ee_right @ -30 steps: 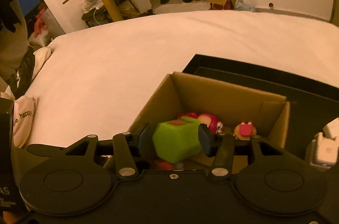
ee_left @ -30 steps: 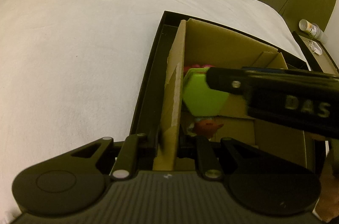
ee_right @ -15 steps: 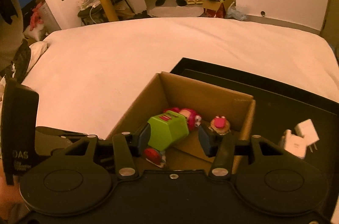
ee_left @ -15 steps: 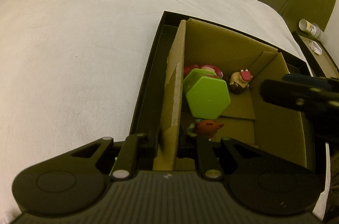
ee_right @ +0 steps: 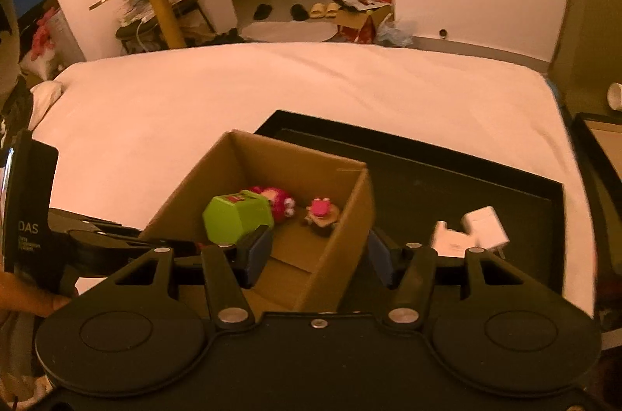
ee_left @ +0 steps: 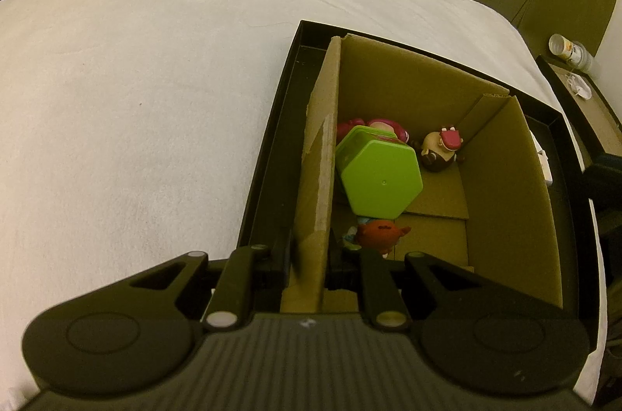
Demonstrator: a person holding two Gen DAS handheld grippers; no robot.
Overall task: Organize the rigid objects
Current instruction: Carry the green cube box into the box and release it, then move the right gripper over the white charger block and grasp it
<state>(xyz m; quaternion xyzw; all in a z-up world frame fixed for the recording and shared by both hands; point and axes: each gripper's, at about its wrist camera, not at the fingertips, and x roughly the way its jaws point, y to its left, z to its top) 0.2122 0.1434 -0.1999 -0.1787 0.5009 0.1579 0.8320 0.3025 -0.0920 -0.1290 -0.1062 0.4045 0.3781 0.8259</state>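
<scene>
A brown cardboard box (ee_left: 501,185) stands in a black tray (ee_left: 272,154) on the white bed. Inside lie a green hexagonal container (ee_left: 379,183), a pink toy (ee_left: 388,129), a brown figure with a pink hat (ee_left: 441,148) and an orange toy (ee_left: 379,234). My left gripper (ee_left: 311,255) is shut on the box's left wall. My right gripper (ee_right: 318,255) is open and empty, above the box's near right corner (ee_right: 350,216); the green container (ee_right: 233,218) lies in the box ahead of it.
Two white chargers (ee_right: 470,232) lie in the tray (ee_right: 505,178) right of the box. A nightstand with a cup (ee_left: 569,49) stands at the bed's right. The white bed (ee_left: 136,119) spreads to the left and beyond.
My right gripper opened and let go of the green container, which now lies in the box. It then pulled back and to the right. The left gripper held still.
</scene>
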